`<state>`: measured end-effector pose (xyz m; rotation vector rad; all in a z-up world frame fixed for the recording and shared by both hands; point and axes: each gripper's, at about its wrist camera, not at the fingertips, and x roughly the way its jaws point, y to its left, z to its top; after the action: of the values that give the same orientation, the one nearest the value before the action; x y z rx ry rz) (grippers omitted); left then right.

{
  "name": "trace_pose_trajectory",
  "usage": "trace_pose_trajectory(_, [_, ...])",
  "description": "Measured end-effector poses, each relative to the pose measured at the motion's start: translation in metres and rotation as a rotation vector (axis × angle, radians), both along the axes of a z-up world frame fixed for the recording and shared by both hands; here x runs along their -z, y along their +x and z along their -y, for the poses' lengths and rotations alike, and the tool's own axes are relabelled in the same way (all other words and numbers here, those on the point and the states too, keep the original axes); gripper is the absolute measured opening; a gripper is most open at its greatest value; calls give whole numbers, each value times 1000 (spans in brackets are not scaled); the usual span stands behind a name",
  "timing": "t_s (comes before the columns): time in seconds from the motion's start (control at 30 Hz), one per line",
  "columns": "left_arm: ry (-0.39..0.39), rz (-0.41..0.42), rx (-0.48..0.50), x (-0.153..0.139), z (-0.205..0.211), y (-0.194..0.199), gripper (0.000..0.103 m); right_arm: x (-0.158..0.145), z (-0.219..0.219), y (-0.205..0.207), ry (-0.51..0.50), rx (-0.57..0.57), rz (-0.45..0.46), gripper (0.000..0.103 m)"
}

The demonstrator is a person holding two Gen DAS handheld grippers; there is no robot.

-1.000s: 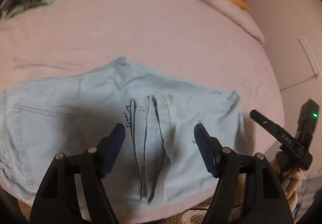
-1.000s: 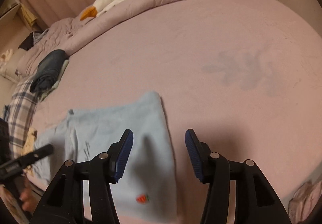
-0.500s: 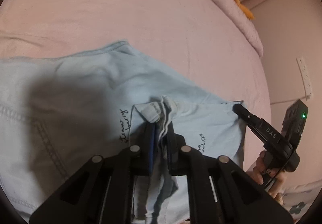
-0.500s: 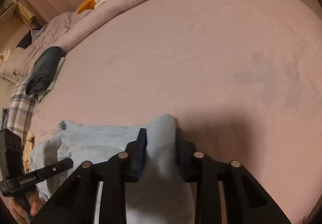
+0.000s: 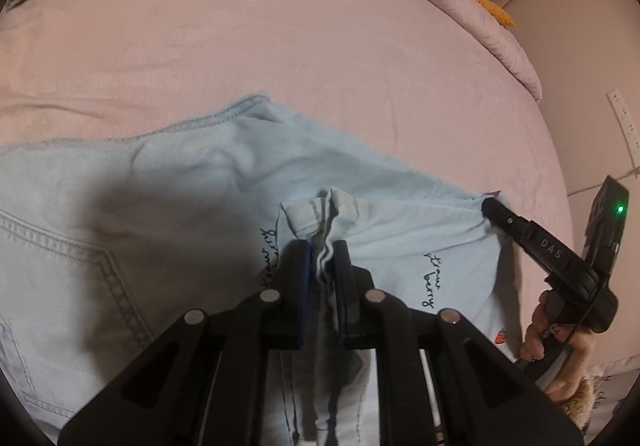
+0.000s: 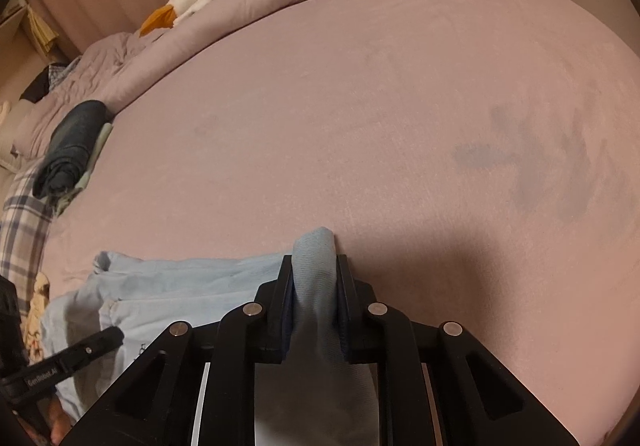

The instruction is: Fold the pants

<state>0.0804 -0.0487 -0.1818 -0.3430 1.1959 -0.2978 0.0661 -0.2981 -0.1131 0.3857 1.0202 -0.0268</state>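
The light blue pants [image 5: 192,181] lie at the near edge of the pink bed [image 5: 280,25]. The left gripper [image 5: 323,246] pinches bunched hems, its jaws opening slightly; the right gripper [image 6: 314,270] is closing on a fold. Beyond, the sheet is wide and bare.

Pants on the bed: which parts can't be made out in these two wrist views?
- Left wrist view: the pants run past the left and bottom edges, so their full outline is unknown; the left gripper, clamped on bunched layers, hides the cloth under its frame.
- Right wrist view: the right gripper covers the fold it pinches; the pants run under its frame to the bottom edge.
- The black embroidered script is too small to read.
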Motion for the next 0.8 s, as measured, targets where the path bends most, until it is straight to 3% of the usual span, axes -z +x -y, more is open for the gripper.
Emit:
trace_pose_trajectory(0.23, [28,7,22,-7,5,-3,16,-5,-1,-2,-30,11,3,18])
trace_pose_trajectory(0.37, [22,18,29,-16,2,-18,36,-16,-1,-17,-101,17,-4,42])
trace_pose_trajectory(0.43, [-17,34,33,-20,-1,-31,39,-24,-5,-30,-140,1,15,45])
trace_pose_trajectory(0.57, [-63,-7,52,-17,0,-52,39,-28,-6,-56,-134,-27,7,46])
trace_pose_trajectory(0.7, [-53,-56,61,-2,3,-69,37,-15,-5,-84,-99,-40,-52,46])
trace_pose_trajectory(0.8, [-52,-27,34,0,1,-73,31,-8,-3,-103,-71,-39,-69,46])
